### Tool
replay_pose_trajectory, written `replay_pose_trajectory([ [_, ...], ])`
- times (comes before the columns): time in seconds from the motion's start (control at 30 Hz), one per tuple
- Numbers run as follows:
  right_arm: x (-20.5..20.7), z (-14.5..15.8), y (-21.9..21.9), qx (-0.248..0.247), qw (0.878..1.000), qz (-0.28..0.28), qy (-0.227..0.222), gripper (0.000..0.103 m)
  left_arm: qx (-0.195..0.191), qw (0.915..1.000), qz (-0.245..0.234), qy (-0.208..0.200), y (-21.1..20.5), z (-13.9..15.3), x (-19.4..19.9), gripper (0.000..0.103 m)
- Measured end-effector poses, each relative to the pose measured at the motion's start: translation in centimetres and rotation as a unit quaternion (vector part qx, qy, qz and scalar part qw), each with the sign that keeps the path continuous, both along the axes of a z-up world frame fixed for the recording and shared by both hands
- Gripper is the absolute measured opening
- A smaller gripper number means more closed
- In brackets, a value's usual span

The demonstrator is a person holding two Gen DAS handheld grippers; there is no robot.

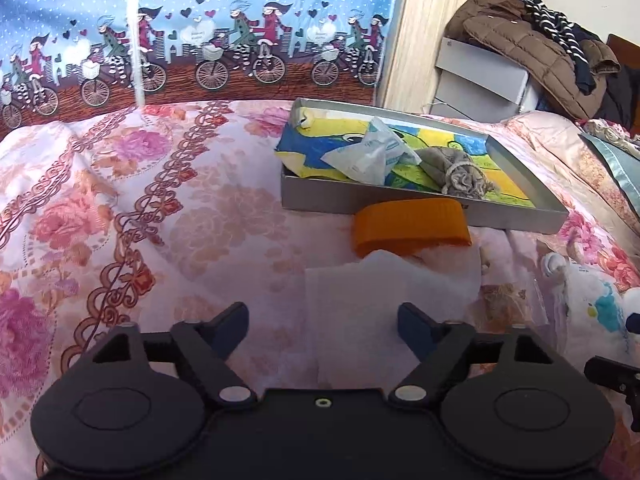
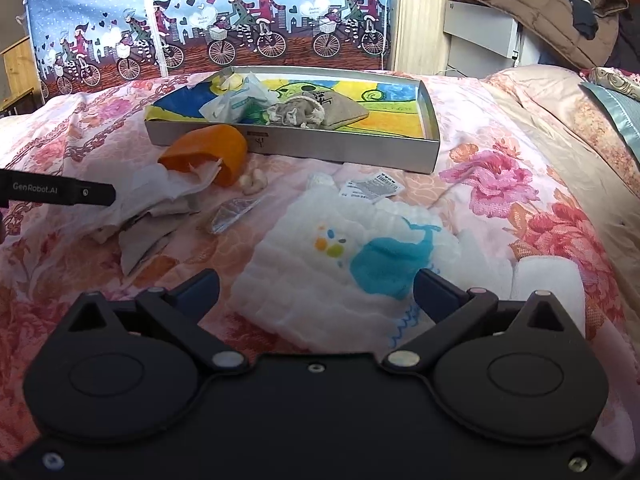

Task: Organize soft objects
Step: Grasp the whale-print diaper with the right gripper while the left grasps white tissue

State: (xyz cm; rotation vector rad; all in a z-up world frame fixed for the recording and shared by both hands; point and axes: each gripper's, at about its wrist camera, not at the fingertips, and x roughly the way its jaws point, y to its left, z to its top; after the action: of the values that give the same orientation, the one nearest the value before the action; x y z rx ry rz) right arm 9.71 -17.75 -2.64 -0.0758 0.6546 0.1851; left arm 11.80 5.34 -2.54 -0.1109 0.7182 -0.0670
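Left claw [image 1: 323, 326] hovers with its jaws standing apart, nothing pinched, over a white cloth [image 1: 384, 300] lying flat on the floral bedspread [image 1: 120, 200]. Just beyond the cloth sits an orange band [image 1: 410, 226], touching the front wall of the metal tray [image 1: 400, 204]. Inside the tray, on a bright painted sheet, lie a crumpled plastic bag [image 1: 370, 156] and a grey drawstring pouch [image 1: 456, 172].

Over to the right wrist view: right claw [image 2: 316, 292] is also spread wide and empty, poised above a white quilted cloth with a blue whale [image 2: 360, 256] on the bed. A rolled white towel [image 2: 548, 284] lies just beside it. Left of it, crumpled tissue [image 2: 168, 188] spills from the orange band [image 2: 208, 150], near the tray [image 2: 340, 152].
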Motion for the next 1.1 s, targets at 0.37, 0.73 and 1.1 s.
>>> replay_pose_trajectory([
  [0.37,1.5,-1.1,-0.3,0.004,1.0,-0.012,0.017,0.09,0.033,0.9969,-0.067,-0.025,-2.5,0.0,-1.0,0.005],
  [0.73,0.9,-1.2,1.3,-0.009,0.999,0.034,0.036,0.026,0.09,0.9754,-0.195,-0.049,-6.3,0.1,-4.5,0.0],
  [1.1,-1.1,0.9,1.3,-0.022,0.997,0.065,0.032,0.005,0.109,0.9633,-0.236,-0.068,-6.9,1.3,-7.5,0.0],
])
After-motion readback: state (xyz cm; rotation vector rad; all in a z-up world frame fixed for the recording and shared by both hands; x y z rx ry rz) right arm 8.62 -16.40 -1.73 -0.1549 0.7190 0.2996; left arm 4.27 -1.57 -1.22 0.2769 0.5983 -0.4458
